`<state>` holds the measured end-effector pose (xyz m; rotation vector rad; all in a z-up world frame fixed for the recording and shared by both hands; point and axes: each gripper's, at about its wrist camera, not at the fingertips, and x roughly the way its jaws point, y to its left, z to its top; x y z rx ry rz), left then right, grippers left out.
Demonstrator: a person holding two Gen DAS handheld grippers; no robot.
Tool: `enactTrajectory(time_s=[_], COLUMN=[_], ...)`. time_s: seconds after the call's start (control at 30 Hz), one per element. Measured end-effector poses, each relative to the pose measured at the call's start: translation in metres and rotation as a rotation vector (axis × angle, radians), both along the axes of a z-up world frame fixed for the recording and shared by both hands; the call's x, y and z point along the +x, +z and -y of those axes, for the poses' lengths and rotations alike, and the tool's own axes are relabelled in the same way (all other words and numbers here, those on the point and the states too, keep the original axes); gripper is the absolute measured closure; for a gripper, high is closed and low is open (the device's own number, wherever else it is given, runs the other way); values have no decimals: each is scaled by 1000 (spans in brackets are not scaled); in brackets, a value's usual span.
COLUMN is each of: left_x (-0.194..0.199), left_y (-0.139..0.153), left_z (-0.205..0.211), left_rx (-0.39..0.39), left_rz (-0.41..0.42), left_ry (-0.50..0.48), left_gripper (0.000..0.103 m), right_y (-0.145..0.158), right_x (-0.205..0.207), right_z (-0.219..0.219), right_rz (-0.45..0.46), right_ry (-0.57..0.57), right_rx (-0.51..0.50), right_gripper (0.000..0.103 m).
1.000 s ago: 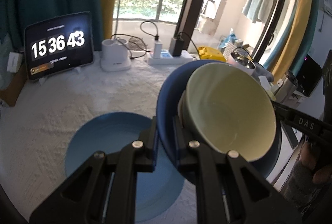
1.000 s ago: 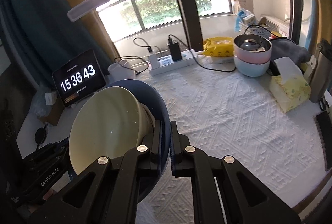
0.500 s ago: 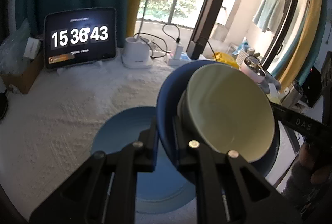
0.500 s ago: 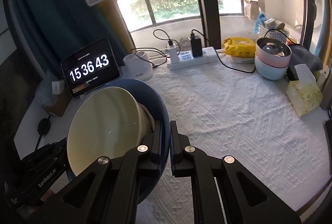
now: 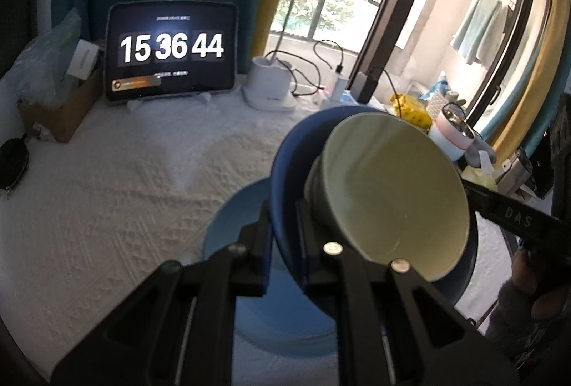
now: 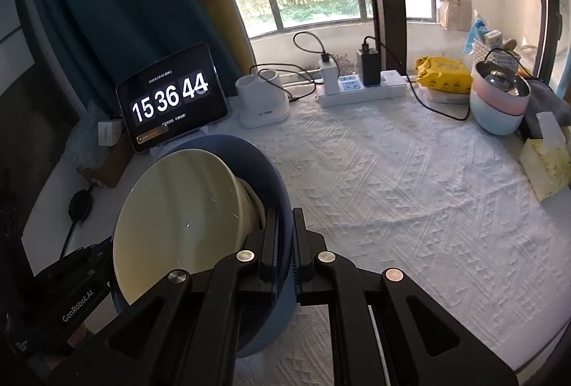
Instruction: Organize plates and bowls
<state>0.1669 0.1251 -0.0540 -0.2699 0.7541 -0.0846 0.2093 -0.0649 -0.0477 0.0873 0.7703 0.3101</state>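
My left gripper (image 5: 283, 221) and right gripper (image 6: 284, 236) each pinch opposite rims of the dark blue bowl (image 5: 285, 171), cream bowl (image 5: 392, 196) nested inside, above the light blue plate (image 5: 232, 225) near the tablecloth's (image 6: 410, 189) front edge.

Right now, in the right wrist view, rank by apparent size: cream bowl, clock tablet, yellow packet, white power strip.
1. Cream bowl, nearest the camera
2. Clock tablet
3. White power strip and yellow packet: too alike to rank
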Motion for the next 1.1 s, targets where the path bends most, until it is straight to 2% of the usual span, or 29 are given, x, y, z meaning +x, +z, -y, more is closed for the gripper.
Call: enactTrajectory(time_s=[0.57,0.83,1.0,1.1], left_x=[1,6,9,11], left_y=[-18,-23,-23,-25], left_z=[-23,-22,-18,-20], left_rx=[5,17,42,29], left_rz=[-37,-54,-46,-51], left_ry=[40,41,41,44], left_gripper=[93,93,92,92], right_y=[-23,-39,-39,-40], right_x=[14,22,24,26], right_z=[-28,-28,-25,-24], right_rz=[-51,-88,-91,-94], right_ry=[37,36,36,36], right_rx=[-1,8,16,16], right_gripper=[95,95,95,95])
